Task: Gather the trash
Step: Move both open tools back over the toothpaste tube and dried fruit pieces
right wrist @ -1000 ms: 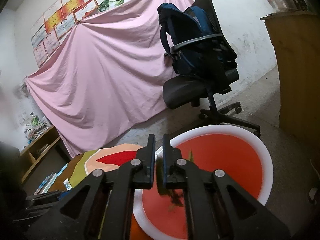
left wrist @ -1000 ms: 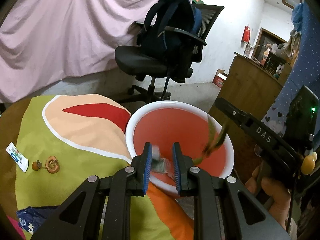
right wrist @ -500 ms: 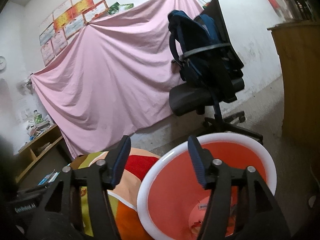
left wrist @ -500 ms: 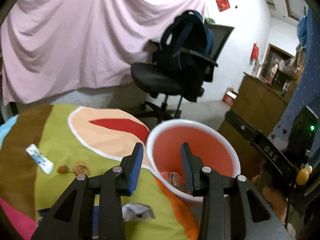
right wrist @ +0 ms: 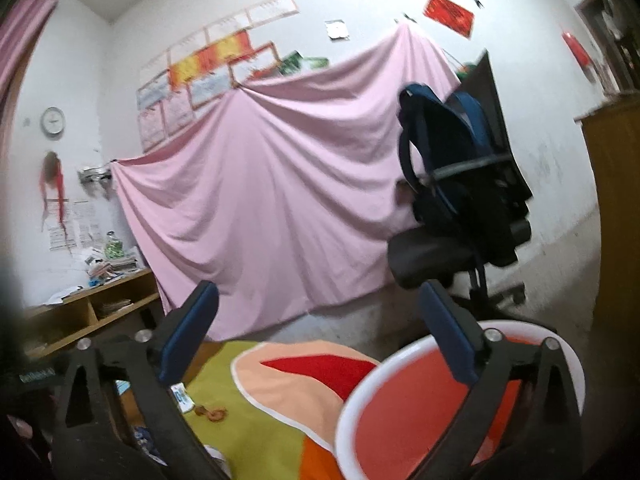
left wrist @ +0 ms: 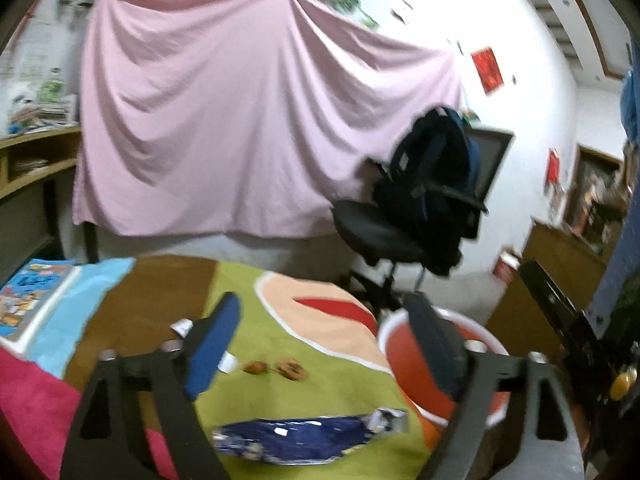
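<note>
My left gripper [left wrist: 324,320] hangs over the colourful cloth, its jaws opening wide with nothing between them. Below it lies a crumpled blue wrapper [left wrist: 296,440]. Two orange peel bits [left wrist: 292,368] and a small white packet [left wrist: 182,326] lie further out. The red bin [left wrist: 480,326] with a white rim stands to its right, partly behind the right finger. My right gripper [right wrist: 318,296] is raised above the near edge of the bin [right wrist: 360,380], jaws opening and empty. The peel bits [right wrist: 212,412] and the packet [right wrist: 182,394] show at its lower left.
A black office chair [left wrist: 376,232] carrying a dark blue backpack [left wrist: 436,172] stands beyond the bin. A pink sheet [left wrist: 240,120] hangs behind. Wooden shelves [right wrist: 92,312] are at the left and a wooden cabinet [left wrist: 560,256] at the right. A picture book [left wrist: 28,300] lies far left.
Both grippers went from shut on scraps over the bin to wide open and empty. Both rose; the left swung left, away from the bin, over the cloth.
</note>
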The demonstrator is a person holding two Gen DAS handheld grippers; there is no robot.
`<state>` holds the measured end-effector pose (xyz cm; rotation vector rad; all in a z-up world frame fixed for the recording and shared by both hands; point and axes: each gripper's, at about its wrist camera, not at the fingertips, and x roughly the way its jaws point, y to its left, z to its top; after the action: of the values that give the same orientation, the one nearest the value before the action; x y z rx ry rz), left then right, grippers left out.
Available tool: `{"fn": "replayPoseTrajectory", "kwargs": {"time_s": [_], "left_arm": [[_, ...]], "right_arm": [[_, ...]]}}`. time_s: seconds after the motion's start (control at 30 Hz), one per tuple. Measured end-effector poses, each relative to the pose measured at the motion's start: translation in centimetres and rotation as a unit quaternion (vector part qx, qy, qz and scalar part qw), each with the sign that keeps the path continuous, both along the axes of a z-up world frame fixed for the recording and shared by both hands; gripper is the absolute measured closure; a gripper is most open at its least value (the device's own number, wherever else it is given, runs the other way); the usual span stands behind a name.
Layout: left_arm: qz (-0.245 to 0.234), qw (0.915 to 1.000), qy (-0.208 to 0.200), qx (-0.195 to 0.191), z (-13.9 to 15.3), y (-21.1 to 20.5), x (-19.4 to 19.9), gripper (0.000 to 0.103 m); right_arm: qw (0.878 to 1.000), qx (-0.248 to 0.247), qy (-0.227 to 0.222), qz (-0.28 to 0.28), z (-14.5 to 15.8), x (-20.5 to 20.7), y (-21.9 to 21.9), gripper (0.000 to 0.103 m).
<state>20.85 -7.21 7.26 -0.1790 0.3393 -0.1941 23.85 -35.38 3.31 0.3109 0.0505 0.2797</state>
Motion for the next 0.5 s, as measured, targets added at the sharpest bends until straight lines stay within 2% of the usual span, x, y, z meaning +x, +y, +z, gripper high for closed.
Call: {"fn": "replayPoseTrajectory", "kwargs": {"time_s": [0.07, 0.13, 0.5], "left_arm": [[0.024, 0.9995, -0.022, -0.005, 0.4, 1.5, -1.0, 0.006], [0.04, 0.9985, -0.038, -0.005, 0.5, 2.7, -1.8, 0.003], [0.103, 0.9908, -0.085, 0.023, 0.3, 6.9, -5.4, 0.002]], "right_arm": [[1.0, -0.004, -0.013, 0.007, 0.3, -0.6, 0.8, 0.0], [1.0, -0.008, -0.024, 0.016, 0.7, -1.0, 1.8, 0.0], [0.995, -0.037, -0.086, 0.044, 1.6, -3.2, 6.9, 0.0]]}}
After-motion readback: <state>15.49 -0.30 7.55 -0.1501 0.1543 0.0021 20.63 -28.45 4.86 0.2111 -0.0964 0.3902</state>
